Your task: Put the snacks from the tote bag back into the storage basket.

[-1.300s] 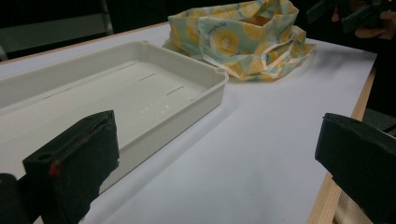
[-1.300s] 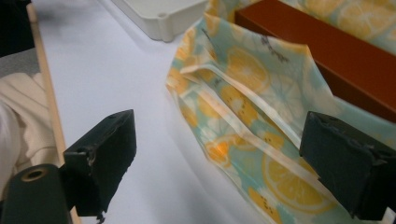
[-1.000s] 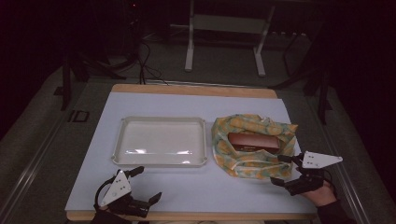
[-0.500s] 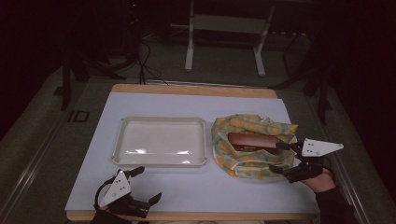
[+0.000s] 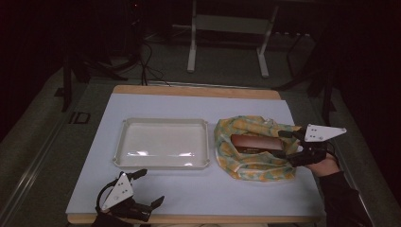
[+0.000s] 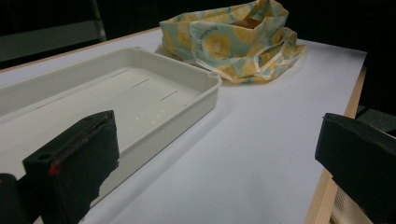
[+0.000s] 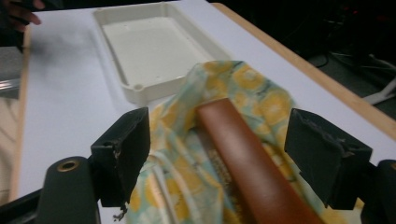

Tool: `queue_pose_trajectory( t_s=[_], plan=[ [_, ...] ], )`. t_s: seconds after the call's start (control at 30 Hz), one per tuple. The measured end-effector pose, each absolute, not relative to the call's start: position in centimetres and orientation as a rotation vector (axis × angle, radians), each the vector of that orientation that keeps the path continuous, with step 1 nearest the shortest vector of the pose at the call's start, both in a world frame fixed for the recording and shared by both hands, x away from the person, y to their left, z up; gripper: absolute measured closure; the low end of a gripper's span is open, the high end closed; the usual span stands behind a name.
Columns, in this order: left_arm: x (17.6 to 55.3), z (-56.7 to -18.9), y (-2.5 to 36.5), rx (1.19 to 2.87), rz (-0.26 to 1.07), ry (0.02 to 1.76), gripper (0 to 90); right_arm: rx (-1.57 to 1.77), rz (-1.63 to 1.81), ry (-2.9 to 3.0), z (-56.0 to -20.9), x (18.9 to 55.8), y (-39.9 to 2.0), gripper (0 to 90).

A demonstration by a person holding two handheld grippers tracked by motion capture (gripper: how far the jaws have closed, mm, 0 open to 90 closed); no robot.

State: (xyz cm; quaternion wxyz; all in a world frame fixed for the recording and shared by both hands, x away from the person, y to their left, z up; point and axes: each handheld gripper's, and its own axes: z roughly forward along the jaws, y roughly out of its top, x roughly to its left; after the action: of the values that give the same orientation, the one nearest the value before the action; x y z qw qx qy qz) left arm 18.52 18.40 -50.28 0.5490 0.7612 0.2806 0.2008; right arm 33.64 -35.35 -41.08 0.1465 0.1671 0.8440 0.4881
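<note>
My left hand-held gripper [image 5: 142,189] sits at the near left edge of the surface [image 5: 198,198], jaws spread wide, holding nothing and touching nothing. In the left gripper view its two black jaws frame bare white surface, with the tray to one side.

My right hand-held gripper [image 5: 283,144] is at the right side of the surface, jaws wide apart and gripping nothing. In the right gripper view its jaws straddle the near end of a brown oblong case [image 7: 247,163], one jaw on each side; whether either jaw touches the case or the cloth I cannot tell.

The brown oblong case lies inside an open cloth bag [image 5: 255,165] with a yellow and pale green print; the fabric is bunched around it.

Just left of the bag, near the middle of the surface, stands a shallow cream tray [image 5: 163,124] with nothing in it. Bag and tray are close, with a narrow gap between them.
</note>
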Motion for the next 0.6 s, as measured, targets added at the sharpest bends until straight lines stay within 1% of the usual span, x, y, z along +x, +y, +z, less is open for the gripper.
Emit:
queue_pose_trajectory(
  t_s=[0.27,0.37,0.6],
  plan=[
    [18.5,-50.3,18.4,1.805,0.476,0.663,0.0,0.495,1.356,2.463,-40.6,35.5,-35.8,24.9],
    [18.6,-50.3,18.4,1.805,0.478,0.662,0.0,0.481,1.307,2.473,-40.7,36.2,-35.8,29.3],
    [18.6,-50.3,18.4,1.808,0.480,0.659,0.0,0.494,1.274,2.504,-41.4,37.6,-35.9,34.1]
  ],
)
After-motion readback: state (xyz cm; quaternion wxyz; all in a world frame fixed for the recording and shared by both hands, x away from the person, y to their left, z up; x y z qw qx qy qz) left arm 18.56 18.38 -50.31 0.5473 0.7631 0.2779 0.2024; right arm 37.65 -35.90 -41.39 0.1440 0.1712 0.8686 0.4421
